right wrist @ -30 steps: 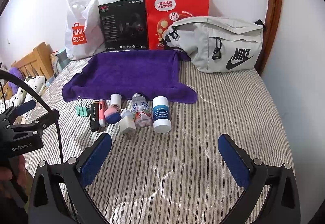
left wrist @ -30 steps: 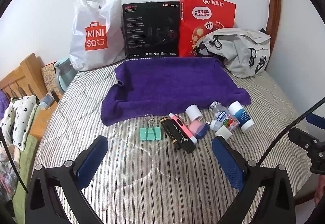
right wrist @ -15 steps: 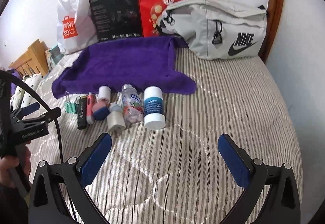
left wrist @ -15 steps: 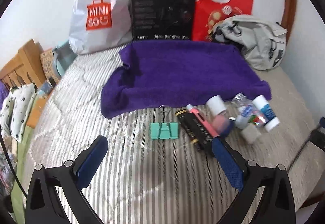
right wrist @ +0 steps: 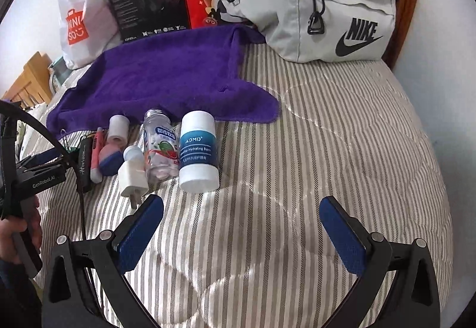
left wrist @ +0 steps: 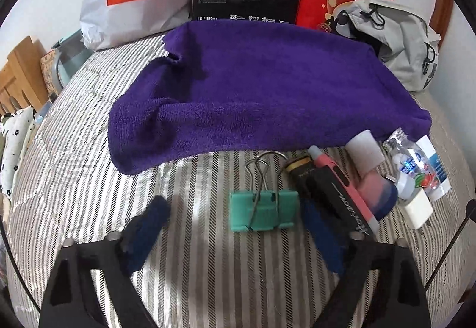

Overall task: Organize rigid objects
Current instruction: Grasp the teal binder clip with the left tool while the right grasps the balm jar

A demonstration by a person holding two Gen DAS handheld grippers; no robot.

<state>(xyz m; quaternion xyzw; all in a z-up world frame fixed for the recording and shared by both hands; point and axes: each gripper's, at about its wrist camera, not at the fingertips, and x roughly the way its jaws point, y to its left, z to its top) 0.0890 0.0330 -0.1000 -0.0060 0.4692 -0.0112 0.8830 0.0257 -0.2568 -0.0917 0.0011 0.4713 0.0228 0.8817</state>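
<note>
Nearest the left camera, the left gripper (left wrist: 235,218) is hanging spread wide around the green binder clip (left wrist: 263,213) on the striped bed (left wrist: 89,179). Beyond, small bottles (right wrist: 197,149) are lying along the purple towel (left wrist: 267,84); the right gripper (right wrist: 241,215) is hovering spread, empty.

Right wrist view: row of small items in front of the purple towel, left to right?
Black pen → pink highlighter → pink-and-blue egg-shaped item → white charger plug → clear candy bottle → white-and-blue balm tube.
</note>
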